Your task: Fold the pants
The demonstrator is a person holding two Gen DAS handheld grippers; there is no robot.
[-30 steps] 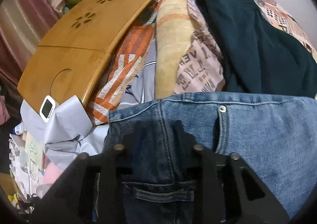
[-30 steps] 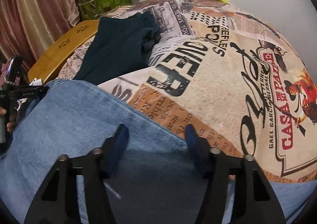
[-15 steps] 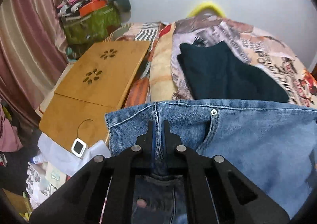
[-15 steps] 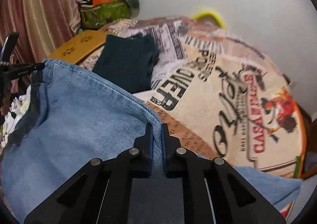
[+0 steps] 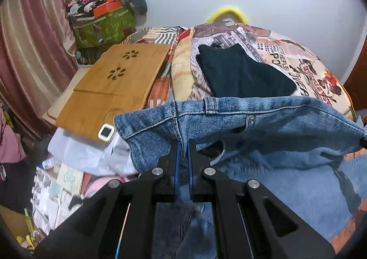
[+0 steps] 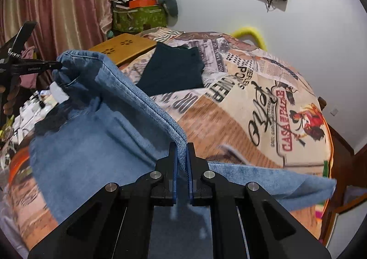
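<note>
Left wrist view has the left gripper (image 5: 182,151) clamped on the waistband of the blue jeans (image 5: 229,119), lifted clear of the printed bedspread (image 5: 286,57) toward 12 o'clock. Right gripper (image 6: 182,155) is pinched on the same band's far end, legs trailing toward 4 o'clock; judging by this, no fold is made yet, all folding remains

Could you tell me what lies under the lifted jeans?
Under the jeans shows the printed bedspread; whatever lies beneath their draped middle is hidden.
</note>
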